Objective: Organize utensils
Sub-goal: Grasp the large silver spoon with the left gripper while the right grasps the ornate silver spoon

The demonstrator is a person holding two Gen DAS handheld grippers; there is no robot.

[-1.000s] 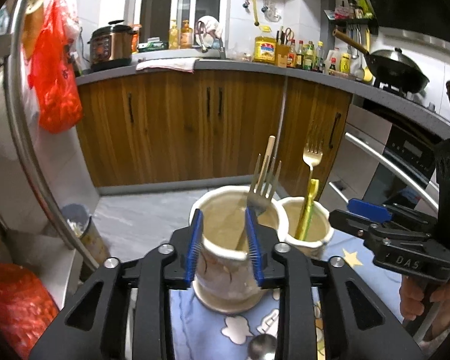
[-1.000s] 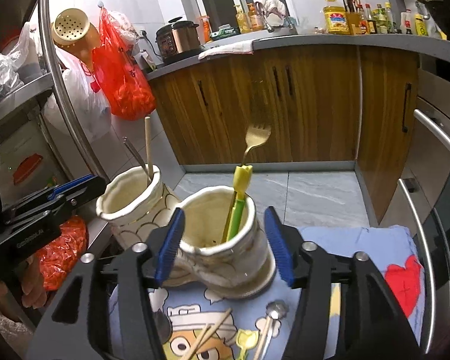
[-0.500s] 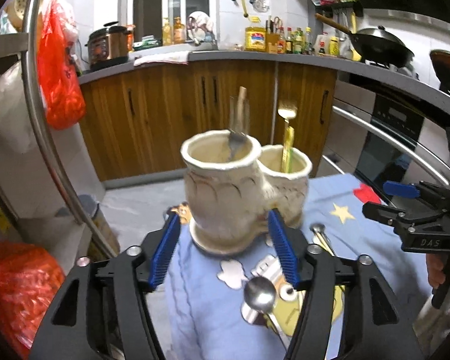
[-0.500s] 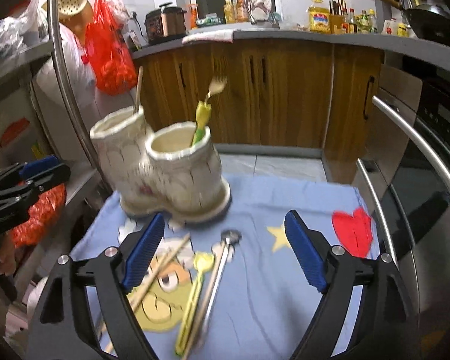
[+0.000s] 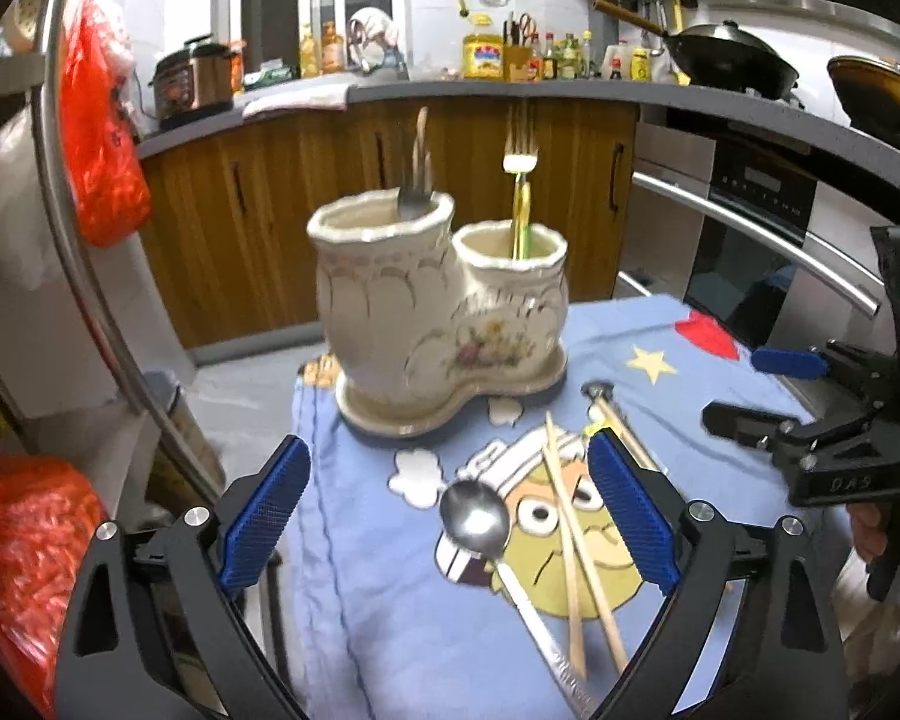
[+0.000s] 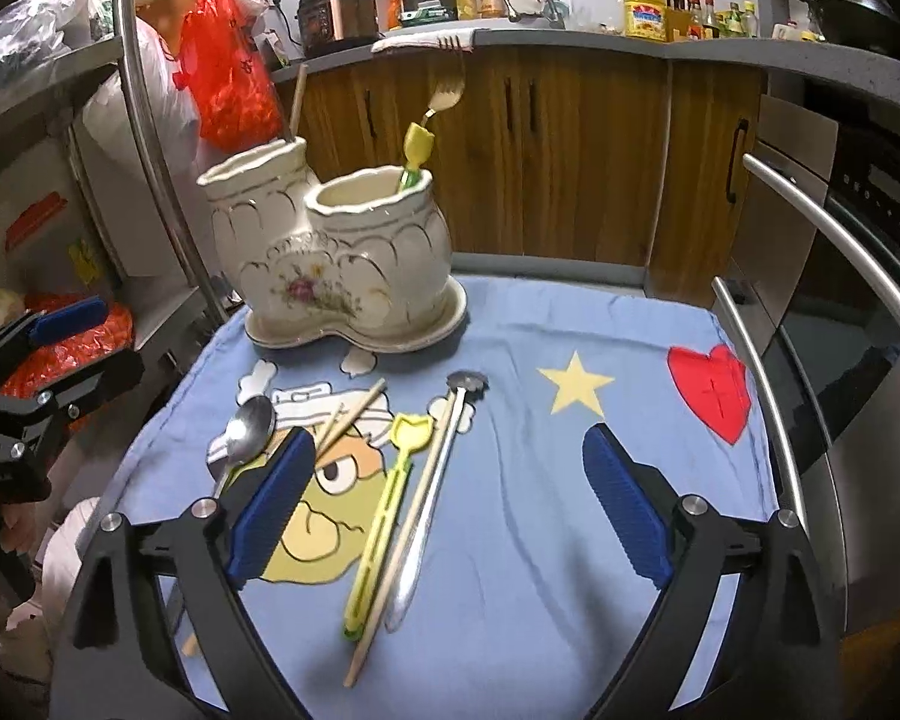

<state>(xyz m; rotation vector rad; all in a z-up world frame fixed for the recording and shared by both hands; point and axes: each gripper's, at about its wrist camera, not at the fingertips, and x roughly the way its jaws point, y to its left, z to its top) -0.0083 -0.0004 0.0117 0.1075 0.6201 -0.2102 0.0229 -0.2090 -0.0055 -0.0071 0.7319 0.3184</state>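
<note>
1. A cream ceramic utensil holder (image 6: 336, 264) with two joined cups and a floral motif is set at the far edge of a blue cartoon-print cloth (image 6: 540, 480).
2. In the taller cup (image 5: 381, 222) a metal utensil and a wooden stick are stood upright; which utensil it is cannot be told through the blur.
3. In the shorter cup (image 6: 369, 192) a gold fork (image 6: 447, 96) with a yellow-green handle is stood, tilted toward the cabinets.
4. A steel spoon (image 6: 249, 426) is laid on the cloth near the holder, bowl toward it.
5. A yellow-green handled utensil (image 6: 390, 498), a long metal utensil (image 6: 435, 480) and chopsticks (image 6: 354, 414) are laid loose on the cloth, crossing one another beside the spoon.
6. The left gripper (image 5: 450, 510) is held above the cloth, its jaws just spread wide; spoon and chopsticks are seen in the gap but are not pressed by the blue pads.
7. The right gripper (image 6: 450, 504) is likewise released, its jaws having just been widening; the loose utensils lie below and between the pads, untouched.
8. Wooden kitchen cabinets (image 6: 570, 150) and a steel oven front (image 6: 840, 276) are seen behind and beside the cloth.
</note>
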